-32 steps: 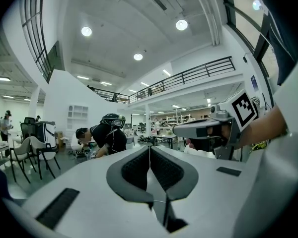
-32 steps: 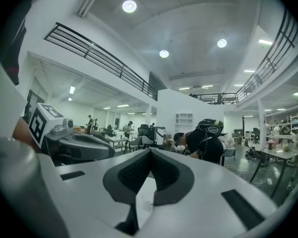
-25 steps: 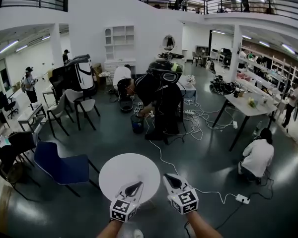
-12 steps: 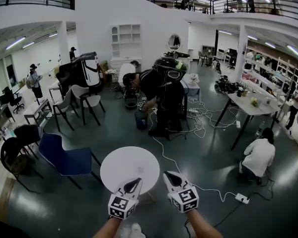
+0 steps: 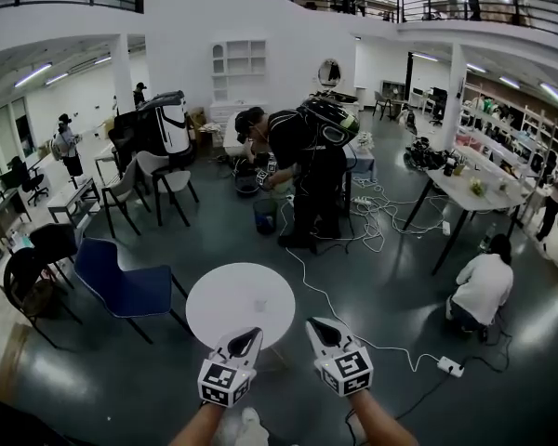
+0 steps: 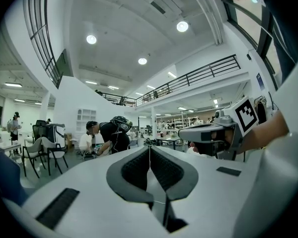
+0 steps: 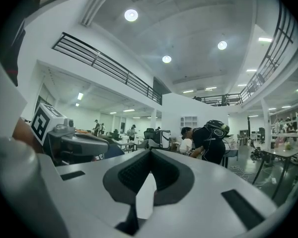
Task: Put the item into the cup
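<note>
Beyond the round white table (image 5: 214, 316), the person in black (image 5: 302, 156) is standing more upright than 1 second ago. The table itself is sitting a little higher in the head view.

Both grippers are hovering at the near edge of this table and pointing level across it. The left gripper (image 5: 245, 336) is keeping its 2 jaws pressed together with nothing between them, and its own view is showing the pads meeting in 1 line. The right gripper (image 5: 319, 326) is also closed and is carrying nothing.

No item is showing in either claw. Near the middle of the table a small pale thing (image 5: 259, 303) is standing. It could be the cup, but it is too small to tell, and I am not finding the item anywhere on the table.

I am judging that the task is not yet under way. With closed jaws a reach would only be pushing things, so a light cup could be tipping or sliding off the table. A white cable (image 5: 307, 286) is lying on the floor just right of the table, and a foot could be catching it while stepping closer.
</note>
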Demonstrator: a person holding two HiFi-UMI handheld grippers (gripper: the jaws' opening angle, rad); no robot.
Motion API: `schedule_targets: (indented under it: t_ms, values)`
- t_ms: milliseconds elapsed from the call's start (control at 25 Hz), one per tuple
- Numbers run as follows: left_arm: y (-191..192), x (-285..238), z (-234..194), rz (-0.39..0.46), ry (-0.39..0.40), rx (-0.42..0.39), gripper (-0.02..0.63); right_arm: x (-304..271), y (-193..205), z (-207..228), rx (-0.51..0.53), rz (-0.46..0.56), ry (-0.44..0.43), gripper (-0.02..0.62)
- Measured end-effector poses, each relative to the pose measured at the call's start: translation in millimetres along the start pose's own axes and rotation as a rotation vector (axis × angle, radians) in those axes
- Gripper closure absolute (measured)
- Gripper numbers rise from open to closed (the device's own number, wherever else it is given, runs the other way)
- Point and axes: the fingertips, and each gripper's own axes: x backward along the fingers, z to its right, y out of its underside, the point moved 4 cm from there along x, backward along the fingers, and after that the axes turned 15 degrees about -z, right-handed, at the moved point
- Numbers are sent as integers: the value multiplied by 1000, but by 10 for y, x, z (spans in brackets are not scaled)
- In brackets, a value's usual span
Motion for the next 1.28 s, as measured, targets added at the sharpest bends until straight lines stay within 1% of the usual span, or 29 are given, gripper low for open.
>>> schedule_targets:
  t_ms: [280, 520, 680, 840, 1040, 1280]
  values:
    - [-27, 106, 127, -9, 0, -8, 588, 145, 3, -55, -14, 5, -4, 578]
    - [-125, 181, 165, 11, 4, -16, 588, 237, -41, -58, -21, 20, 10, 578]
    - [-110, 270, 83, 19, 6, -9, 588, 230, -110, -133, -11, 24, 21, 578]
    - [-102, 415, -30, 26, 12, -10, 587, 191, -197, -307, -3, 24, 30, 578]
    - [-134, 644, -194, 18, 13, -39, 588, 138, -355, -545, -9, 32, 37, 578]
    - [-140, 835, -317, 30, 17, -57, 588, 117, -388, -729, -18, 41, 52, 578]
